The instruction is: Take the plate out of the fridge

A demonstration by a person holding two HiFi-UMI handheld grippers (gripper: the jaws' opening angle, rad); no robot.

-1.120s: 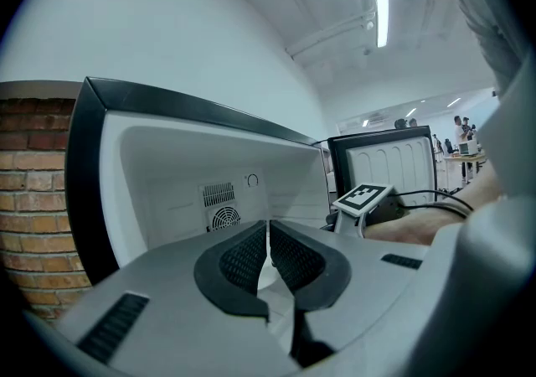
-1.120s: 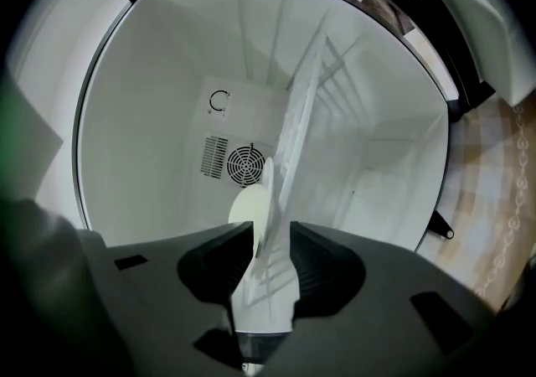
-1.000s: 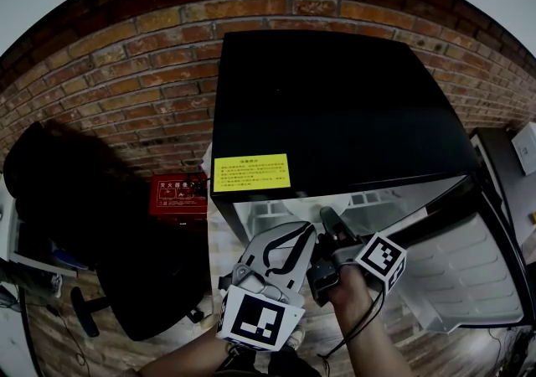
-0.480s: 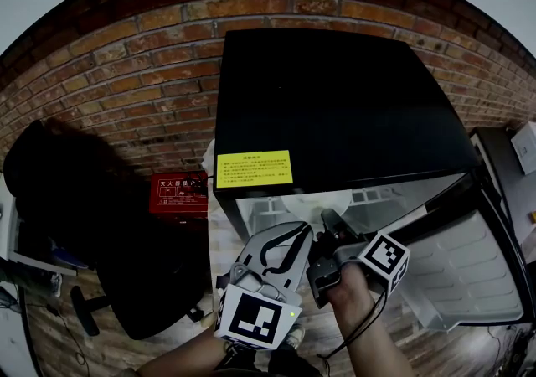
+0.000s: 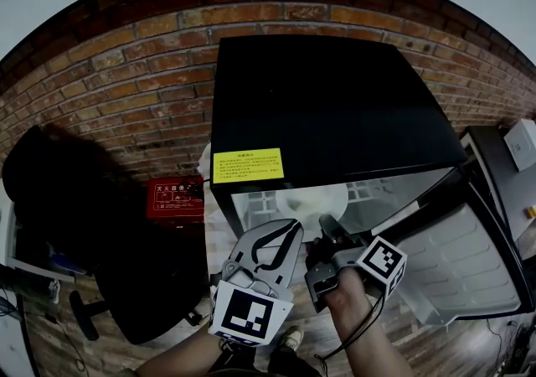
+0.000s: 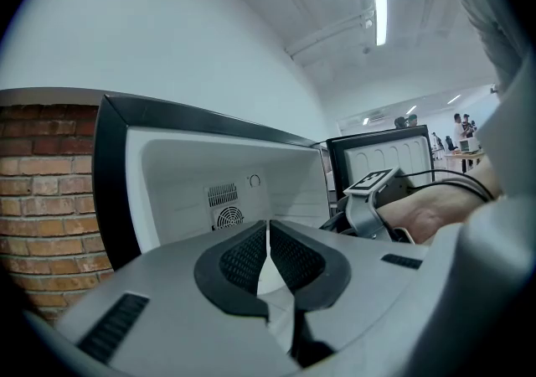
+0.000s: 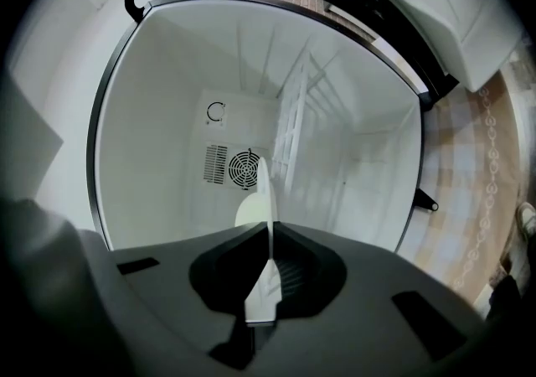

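A white plate (image 5: 314,199) lies on the floor of the open black fridge (image 5: 335,107), at its front opening. My right gripper (image 5: 327,229) reaches in from the front; its jaws are closing tight, and the pads press on the plate's near rim. In the right gripper view the plate (image 7: 262,195) stands edge-on between the shut jaws of that gripper (image 7: 270,231). My left gripper (image 5: 283,237) hovers just left of it, outside the fridge. In its own view the left gripper (image 6: 268,233) is shut on nothing and points at the white fridge interior (image 6: 193,170).
The fridge door (image 5: 469,258) hangs open to the right. A brick wall (image 5: 126,74) stands behind, a red box (image 5: 177,197) sits by the fridge's left side, and a black chair (image 5: 126,266) is further left. A fan grille (image 7: 243,167) marks the fridge's back wall.
More of the white plate now shows at the fridge's front opening. Both grippers have shifted slightly left and lower in the head view.
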